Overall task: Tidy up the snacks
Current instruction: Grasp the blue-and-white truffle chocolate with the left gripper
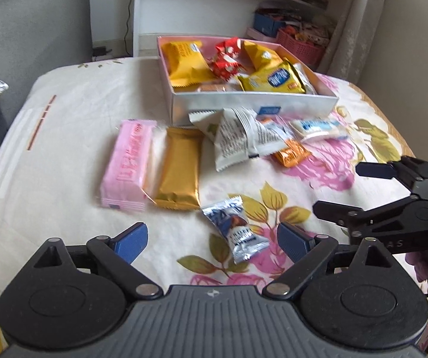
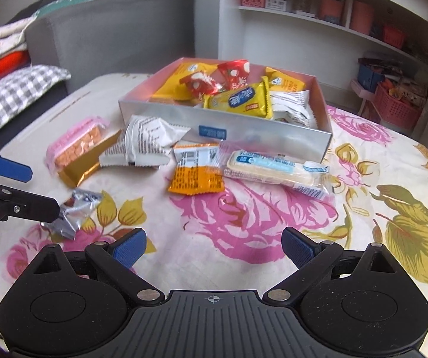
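A silver box [image 1: 252,104] [image 2: 243,122] at the back of the floral cloth holds yellow packs and red candies. In front of it lie a pink pack [image 1: 127,164], a gold pack [image 1: 181,167], a white pack [image 1: 237,137], an orange pack [image 2: 196,170] and a white-blue bar [image 2: 276,170]. My left gripper [image 1: 212,241] [image 2: 41,192] is open around a small silver-blue candy [image 1: 235,229] [image 2: 77,208], its pads apart from the wrapper. To its right my right gripper [image 2: 214,247] [image 1: 339,189] hangs open over bare cloth, with nothing between its fingers.
A white shelf unit [image 2: 303,21] stands behind the table, with a pink basket [image 2: 395,110] on the floor at the right. A grey sofa [image 2: 109,38] and a checked cushion [image 2: 14,95] sit at the left. The floral cloth [image 2: 273,223] covers the table.
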